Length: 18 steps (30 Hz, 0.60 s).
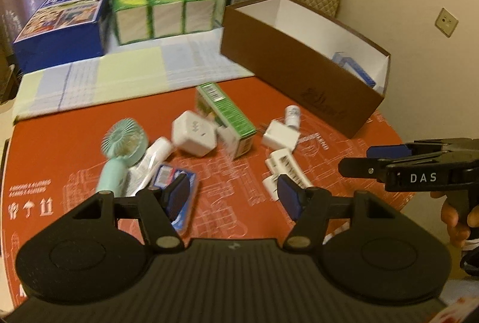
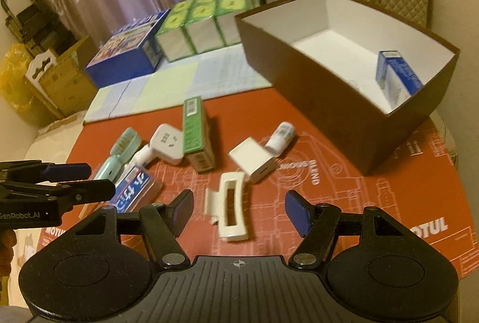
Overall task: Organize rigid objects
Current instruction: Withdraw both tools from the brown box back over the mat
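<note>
So here's my view: both my jaws are hanging over the red table [image 1: 344, 143], angled down at the clutter, and both are released, nothing between the pads. My left jaws [image 1: 235, 192] sit over bare mat, with the blue-and-white packet [image 1: 179, 188] just behind the left pad at about 9 o'clock and the white hair clip [image 1: 284, 170] up against the right pad at 2 o'clock. My right jaws [image 2: 239, 212] have that same white hair clip [image 2: 229, 210] lying between the pads, flat on the table, not pinched.

The rest of the pile, from the left view: mint handheld fan [image 1: 119, 152] at 10 o'clock, a white tube [image 1: 152, 158] leaning against it, a white plug adapter [image 1: 194, 132] at 11, and a green carton [image 1: 227, 116] on its side touching the adapter. At 1 o'clock there's a white charger block [image 1: 280, 134] with a small white bottle [image 1: 292, 114] just beyond it.

The brown box [image 2: 299, 68] sits at 1 o'clock from the right view, open top, white inside, with one blue carton [image 2: 398, 74] standing in its near right corner. Everything else is still out on the table.

Further back at 11–12 o'clock: a blue box [image 1: 60, 32], a block of green packs [image 1: 161, 8] and a checked cloth [image 1: 119, 74] under them
</note>
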Motion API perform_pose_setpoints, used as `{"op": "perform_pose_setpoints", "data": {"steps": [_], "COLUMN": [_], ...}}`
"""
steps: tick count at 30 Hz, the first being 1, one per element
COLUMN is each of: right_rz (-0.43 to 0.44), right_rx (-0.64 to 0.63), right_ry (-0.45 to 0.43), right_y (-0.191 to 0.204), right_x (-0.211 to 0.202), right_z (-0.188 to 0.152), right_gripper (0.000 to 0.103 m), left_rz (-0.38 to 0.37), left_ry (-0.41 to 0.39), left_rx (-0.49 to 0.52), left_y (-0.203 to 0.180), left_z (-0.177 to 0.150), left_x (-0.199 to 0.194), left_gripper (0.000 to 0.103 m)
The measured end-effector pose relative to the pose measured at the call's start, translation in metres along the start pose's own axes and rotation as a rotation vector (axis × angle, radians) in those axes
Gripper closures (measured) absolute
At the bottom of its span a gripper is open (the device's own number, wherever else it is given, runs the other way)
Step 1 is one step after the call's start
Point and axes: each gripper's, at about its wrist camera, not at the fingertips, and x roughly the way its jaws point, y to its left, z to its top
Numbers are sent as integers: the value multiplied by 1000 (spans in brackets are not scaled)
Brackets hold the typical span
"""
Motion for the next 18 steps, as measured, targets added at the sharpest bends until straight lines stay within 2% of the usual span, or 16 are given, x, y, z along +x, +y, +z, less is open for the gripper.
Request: {"op": "perform_pose_setpoints", "data": {"steps": [10, 18], "right_rz": [10, -17], "right_rx": [-66, -102], "right_ry": [63, 85], "right_y": [24, 27], "right_x": [37, 60], "right_z": [-11, -10], "right_gripper": [38, 38], "left_rz": [95, 121], "left_ry": [-1, 5], "left_rx": [-46, -84], "left_y": [39, 59], "left_z": [-27, -34], "left_x": [-12, -7], "left_gripper": [43, 43]}}
